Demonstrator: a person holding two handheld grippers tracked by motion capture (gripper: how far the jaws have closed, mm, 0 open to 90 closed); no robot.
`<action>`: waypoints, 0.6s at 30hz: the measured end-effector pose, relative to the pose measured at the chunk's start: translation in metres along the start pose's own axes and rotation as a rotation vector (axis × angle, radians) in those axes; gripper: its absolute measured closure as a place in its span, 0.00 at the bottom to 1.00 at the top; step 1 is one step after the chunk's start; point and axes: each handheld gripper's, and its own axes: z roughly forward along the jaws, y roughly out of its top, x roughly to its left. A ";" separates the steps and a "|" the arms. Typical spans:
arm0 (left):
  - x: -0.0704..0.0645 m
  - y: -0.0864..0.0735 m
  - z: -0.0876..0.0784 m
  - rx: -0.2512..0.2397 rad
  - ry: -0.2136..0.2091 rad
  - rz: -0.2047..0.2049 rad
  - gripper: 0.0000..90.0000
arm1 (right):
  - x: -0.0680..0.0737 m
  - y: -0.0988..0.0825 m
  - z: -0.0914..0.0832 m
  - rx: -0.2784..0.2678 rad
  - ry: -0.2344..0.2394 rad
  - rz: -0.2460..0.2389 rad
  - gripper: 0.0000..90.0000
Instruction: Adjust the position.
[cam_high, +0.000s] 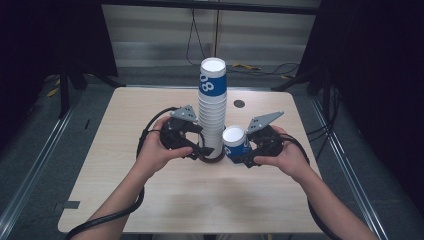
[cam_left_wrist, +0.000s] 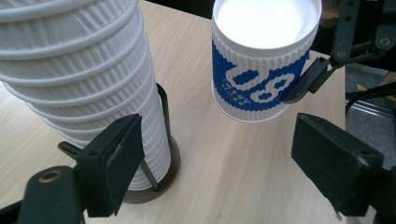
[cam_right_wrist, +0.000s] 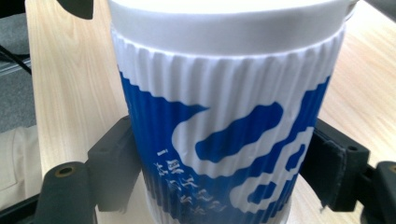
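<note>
Right claw (cam_high: 243, 154) clamps a blue-and-white paper cup (cam_high: 235, 144) by its ribbed wall, clear of the counter (cam_high: 150, 200). Just beside it, the left claw (cam_high: 200, 148) stands open and empty at the foot of the tall cup stack (cam_high: 212, 115) in its dark ring holder (cam_left_wrist: 173, 163). Keeping the squeeze light should avoid denting the cup, and holding it upright helps.

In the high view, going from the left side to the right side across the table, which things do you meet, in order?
Left gripper → tall stack of white ribbed paper cups → single blue and white paper cup → right gripper, closed on that single cup.
</note>
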 end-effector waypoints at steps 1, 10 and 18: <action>0.000 0.000 0.000 -0.001 0.000 0.002 0.19 | 0.001 0.000 0.001 0.007 0.004 -0.007 0.23; -0.003 0.001 0.002 0.006 -0.014 0.013 0.18 | 0.003 0.002 0.003 0.060 0.027 -0.039 0.24; -0.004 -0.003 0.008 0.003 -0.031 0.010 0.18 | 0.003 0.004 0.007 0.128 0.041 -0.078 0.24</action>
